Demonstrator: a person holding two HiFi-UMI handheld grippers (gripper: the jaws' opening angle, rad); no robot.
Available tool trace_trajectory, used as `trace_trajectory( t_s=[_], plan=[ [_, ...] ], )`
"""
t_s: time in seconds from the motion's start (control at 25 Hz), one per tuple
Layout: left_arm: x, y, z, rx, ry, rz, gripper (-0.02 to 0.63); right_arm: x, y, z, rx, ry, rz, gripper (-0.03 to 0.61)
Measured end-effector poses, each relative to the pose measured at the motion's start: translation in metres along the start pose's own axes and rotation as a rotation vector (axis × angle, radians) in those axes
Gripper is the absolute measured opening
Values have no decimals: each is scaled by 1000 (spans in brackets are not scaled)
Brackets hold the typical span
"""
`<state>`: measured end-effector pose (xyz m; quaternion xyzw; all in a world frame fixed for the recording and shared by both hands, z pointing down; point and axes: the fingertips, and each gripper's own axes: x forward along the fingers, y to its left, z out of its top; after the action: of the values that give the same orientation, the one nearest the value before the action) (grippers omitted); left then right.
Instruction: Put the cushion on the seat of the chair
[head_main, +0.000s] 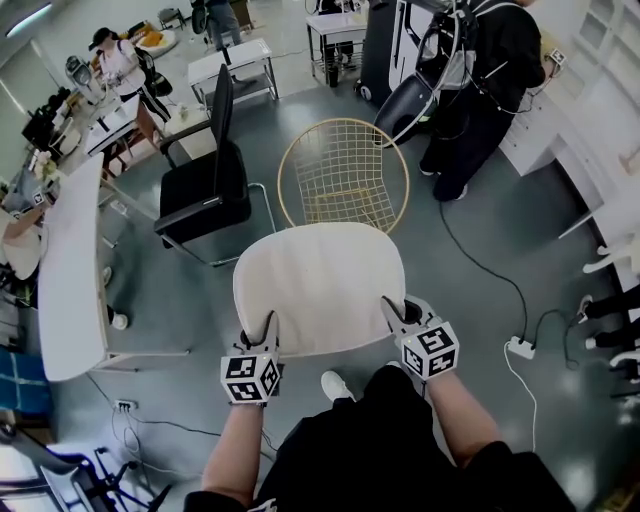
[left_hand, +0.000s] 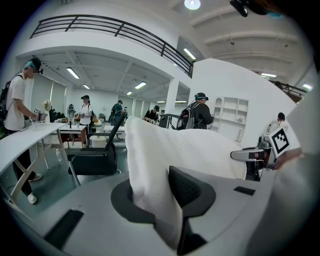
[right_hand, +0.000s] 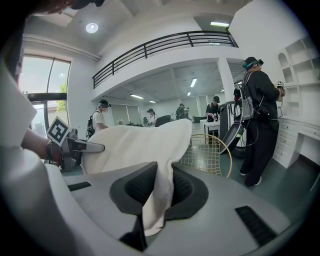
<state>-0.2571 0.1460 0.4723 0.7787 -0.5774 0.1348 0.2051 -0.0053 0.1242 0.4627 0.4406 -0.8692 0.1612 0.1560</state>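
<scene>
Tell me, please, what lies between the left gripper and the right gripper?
The white cushion spans that gap in the head view; the left gripper and right gripper each pinch its near edge.

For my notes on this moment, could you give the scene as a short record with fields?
held thing: white cushion
left gripper: shut on the cushion's near left edge
right gripper: shut on its near right edge
target: gold wire chair, beyond the cushion, no cushion on its seat
neighbour: black office chair, left of the wire chair
</scene>
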Motion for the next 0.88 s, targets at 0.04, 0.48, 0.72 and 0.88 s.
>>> trace_trajectory(
  t_s=[0.04, 0.48, 0.72, 0.88],
  plan=[
    [1, 1, 1, -1, 0, -1, 98, 1, -1, 1, 2, 0, -1, 55],
    [33, -2, 11, -8, 4, 3, 98, 21, -30, 9, 0, 4, 8, 55],
    [76, -7, 31, -12, 16, 24, 98, 48, -74, 24, 7, 11, 29, 55],
    [108, -11, 43, -17, 31, 41, 100, 70, -106, 31, 18, 27, 45, 55]
  ],
)
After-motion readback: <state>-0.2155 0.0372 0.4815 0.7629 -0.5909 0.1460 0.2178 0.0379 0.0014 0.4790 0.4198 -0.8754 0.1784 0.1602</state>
